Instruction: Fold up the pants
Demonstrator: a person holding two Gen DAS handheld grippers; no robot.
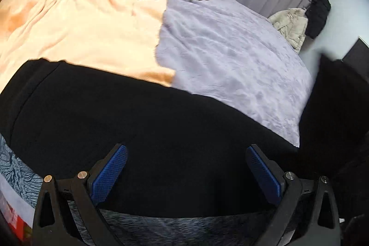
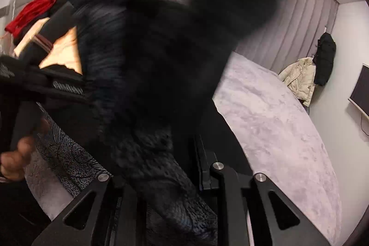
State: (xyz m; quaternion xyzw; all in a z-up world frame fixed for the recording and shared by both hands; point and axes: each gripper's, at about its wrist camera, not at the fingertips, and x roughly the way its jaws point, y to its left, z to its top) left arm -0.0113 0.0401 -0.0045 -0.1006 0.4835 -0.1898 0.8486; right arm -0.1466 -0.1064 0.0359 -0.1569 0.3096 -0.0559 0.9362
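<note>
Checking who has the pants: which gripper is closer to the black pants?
Right. The right gripper is shut on the black pants, which bunch up before its camera; the left gripper hangs open above them, pads clear.

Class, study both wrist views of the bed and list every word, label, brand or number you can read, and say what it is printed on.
No text can be read in either view.
Red box at the lower left edge of the left wrist view: any print is too blurred to read.
Wall screen in the right wrist view: dark, no writing shows.
</note>
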